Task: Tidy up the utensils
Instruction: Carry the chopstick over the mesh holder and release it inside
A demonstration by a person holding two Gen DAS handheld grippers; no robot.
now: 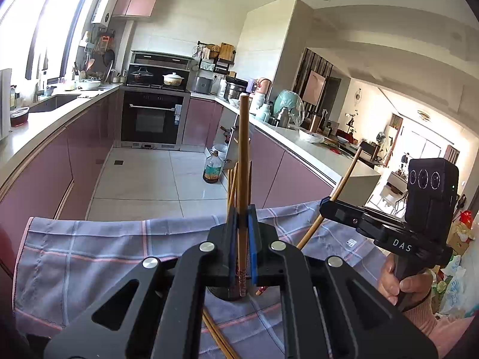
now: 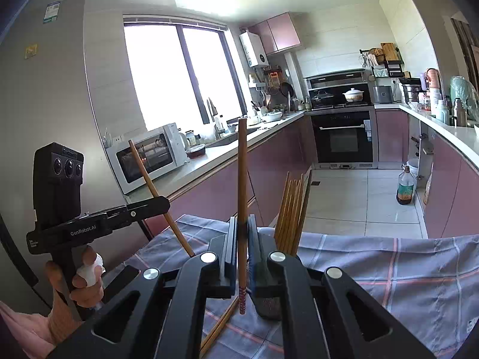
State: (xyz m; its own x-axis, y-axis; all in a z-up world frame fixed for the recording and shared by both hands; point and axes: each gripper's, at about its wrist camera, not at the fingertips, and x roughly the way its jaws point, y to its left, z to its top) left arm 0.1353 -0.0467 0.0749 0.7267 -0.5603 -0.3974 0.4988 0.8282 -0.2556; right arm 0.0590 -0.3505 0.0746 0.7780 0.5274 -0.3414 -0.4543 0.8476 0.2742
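My left gripper [image 1: 242,224] is shut on a wooden chopstick [image 1: 243,161] and holds it upright above a dark holder [image 1: 227,294] with several chopsticks [image 1: 232,185] in it. My right gripper [image 2: 243,233] is shut on another upright chopstick [image 2: 242,179]; the holder [image 2: 268,302] with its bunch of chopsticks [image 2: 292,209] stands just right of it. The right gripper also shows in the left wrist view [image 1: 324,202], holding its chopstick [image 1: 344,182] slanted. The left gripper also shows in the right wrist view [image 2: 166,202], its chopstick [image 2: 146,173] slanted.
A checked grey cloth [image 1: 104,254] covers the table; it also shows in the right wrist view [image 2: 404,269]. Loose chopsticks [image 1: 218,338] lie on it near the front. Beyond are kitchen counters [image 1: 45,122], an oven [image 1: 152,119], an oil bottle [image 1: 213,169] on the floor and a microwave [image 2: 149,155].
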